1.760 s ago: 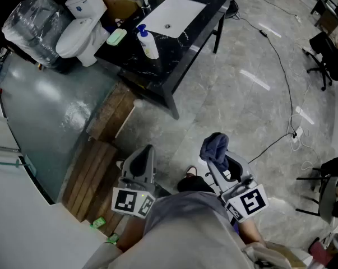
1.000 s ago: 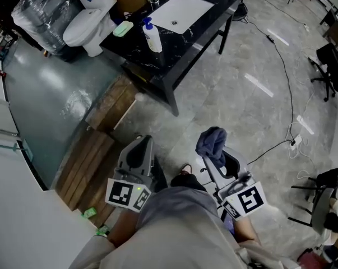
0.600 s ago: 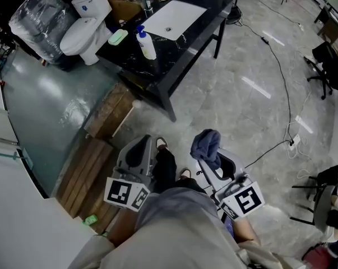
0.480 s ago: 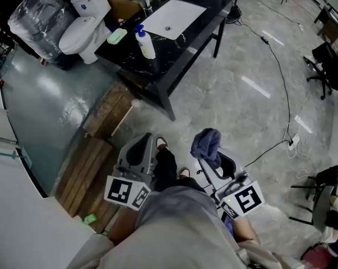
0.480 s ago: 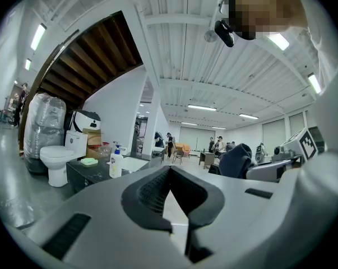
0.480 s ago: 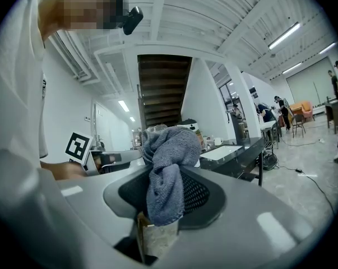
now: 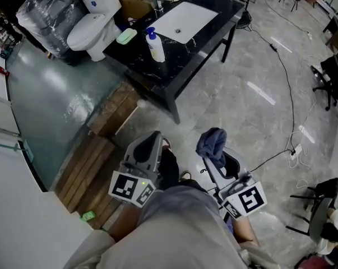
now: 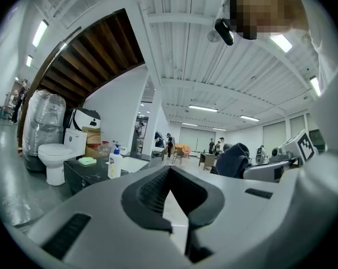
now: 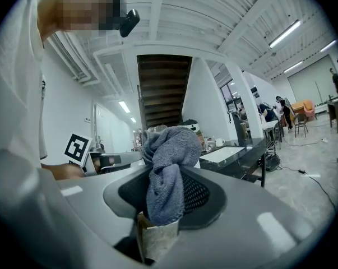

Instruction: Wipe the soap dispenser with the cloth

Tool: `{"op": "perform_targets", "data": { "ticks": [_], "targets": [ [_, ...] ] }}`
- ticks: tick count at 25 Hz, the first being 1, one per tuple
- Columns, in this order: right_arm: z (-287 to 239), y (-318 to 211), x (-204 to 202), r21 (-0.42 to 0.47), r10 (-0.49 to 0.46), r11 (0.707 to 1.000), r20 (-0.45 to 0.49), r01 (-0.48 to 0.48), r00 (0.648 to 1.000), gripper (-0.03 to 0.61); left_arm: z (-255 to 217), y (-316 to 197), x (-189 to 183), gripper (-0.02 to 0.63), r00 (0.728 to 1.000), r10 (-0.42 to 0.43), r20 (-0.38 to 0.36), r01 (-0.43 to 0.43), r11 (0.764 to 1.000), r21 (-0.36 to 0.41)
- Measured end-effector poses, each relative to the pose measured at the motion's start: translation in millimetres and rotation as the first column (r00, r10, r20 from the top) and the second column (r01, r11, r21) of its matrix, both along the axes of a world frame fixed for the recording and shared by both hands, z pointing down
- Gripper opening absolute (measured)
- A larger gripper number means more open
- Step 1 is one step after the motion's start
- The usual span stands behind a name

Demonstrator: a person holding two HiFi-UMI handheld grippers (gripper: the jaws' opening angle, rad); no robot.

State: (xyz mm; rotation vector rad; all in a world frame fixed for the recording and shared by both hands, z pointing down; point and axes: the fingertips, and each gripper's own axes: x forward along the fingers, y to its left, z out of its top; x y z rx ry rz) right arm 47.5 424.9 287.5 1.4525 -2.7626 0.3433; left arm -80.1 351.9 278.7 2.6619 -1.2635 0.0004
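We hold the left claw pressed together with nothing in it; in the left gripper view its dark pads meet along one line. The right claw pinches the grey-blue cloth, which bunches up above the pads, and a pale tag hangs from it low between the jaws. Both claws sit close to our body above the grey floor, the right one at 3 o'clock of the left.

The soap dispenser, a white bottle with a blue pump, stands upright on the black table at 12 o'clock from us, well apart from both claws. It is near the table's front edge, with the white basin at its 1 o'clock and a green soap dish at its 10 o'clock. Any print on the bottle is too small for us to read. A white toilet stands past the table's end at 11 o'clock; its tank bears a small blue mark we cannot read.

Each claw carries a marker cube with a black-and-white square pattern and no letters.
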Motion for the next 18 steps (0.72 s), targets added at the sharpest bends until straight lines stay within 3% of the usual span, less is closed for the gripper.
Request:
{"op": "perform_targets", "data": {
  "ticks": [18],
  "targets": [
    [0.7, -81.5, -10.0, -0.036, -0.035, 0.999, -0.012, 0.034, 0.999, 0.126, 1.1, -82.1, -2.0, 0.008, 1.0, -0.009, -0.009, 0.009, 1.0, -0.018]
  ]
}}
